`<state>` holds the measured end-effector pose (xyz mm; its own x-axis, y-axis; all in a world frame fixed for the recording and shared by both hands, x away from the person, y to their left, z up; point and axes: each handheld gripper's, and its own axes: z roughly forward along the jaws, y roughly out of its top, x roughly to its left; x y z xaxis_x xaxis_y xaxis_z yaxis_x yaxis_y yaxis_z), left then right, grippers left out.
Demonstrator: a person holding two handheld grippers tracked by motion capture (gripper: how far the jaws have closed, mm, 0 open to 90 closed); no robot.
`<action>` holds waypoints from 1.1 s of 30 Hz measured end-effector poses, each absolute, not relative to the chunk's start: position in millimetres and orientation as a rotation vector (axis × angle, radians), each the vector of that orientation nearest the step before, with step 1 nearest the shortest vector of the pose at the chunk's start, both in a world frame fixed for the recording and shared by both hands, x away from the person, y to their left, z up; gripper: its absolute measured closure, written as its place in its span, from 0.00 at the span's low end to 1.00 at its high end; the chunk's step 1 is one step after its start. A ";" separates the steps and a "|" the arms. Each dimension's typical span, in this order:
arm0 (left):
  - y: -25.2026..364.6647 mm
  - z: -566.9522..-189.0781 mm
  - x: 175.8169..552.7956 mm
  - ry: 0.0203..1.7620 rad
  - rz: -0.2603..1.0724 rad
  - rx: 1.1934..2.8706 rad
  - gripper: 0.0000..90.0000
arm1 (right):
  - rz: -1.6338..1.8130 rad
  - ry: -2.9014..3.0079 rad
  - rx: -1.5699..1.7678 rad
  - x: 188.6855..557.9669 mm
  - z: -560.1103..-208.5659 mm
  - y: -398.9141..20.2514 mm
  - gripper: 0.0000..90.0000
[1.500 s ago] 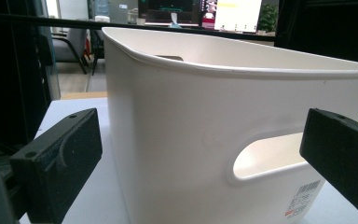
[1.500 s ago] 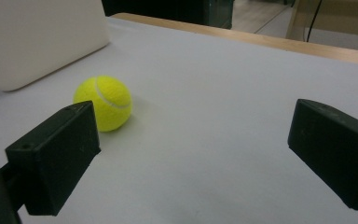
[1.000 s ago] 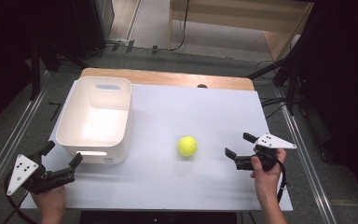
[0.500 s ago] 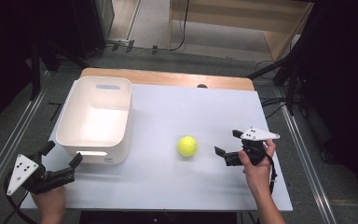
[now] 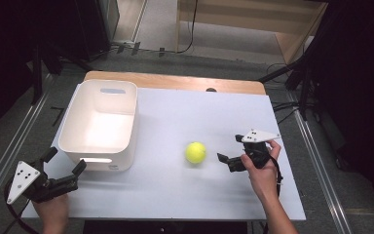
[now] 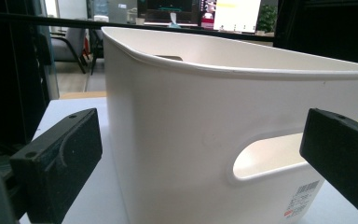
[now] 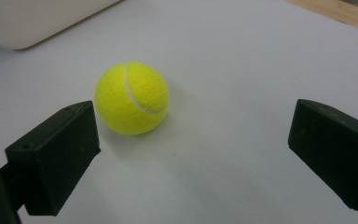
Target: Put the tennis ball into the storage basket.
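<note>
White tabletop (image 5: pixel 175 195), dark surrounding room.

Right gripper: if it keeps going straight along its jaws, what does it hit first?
Probably the tennis ball. The right gripper is open and points at it across bare table, with nothing between. In the right gripper view the ball sits left of centre, so the left jaw might touch first.
</note>
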<state>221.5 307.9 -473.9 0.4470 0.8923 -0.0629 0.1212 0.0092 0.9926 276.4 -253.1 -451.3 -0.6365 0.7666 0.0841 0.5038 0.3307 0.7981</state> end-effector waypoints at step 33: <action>308.2 -473.9 222.0 0.949 0.770 1.449 0.00 | 1.054 2.506 1.002 302.0 -455.2 -202.5 0.00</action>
<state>222.0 308.2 -473.9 0.4516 0.8898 -0.0648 0.1200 0.0114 0.9927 302.0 -202.5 -455.2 -0.7348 0.6772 0.0388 0.5015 0.5038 0.7033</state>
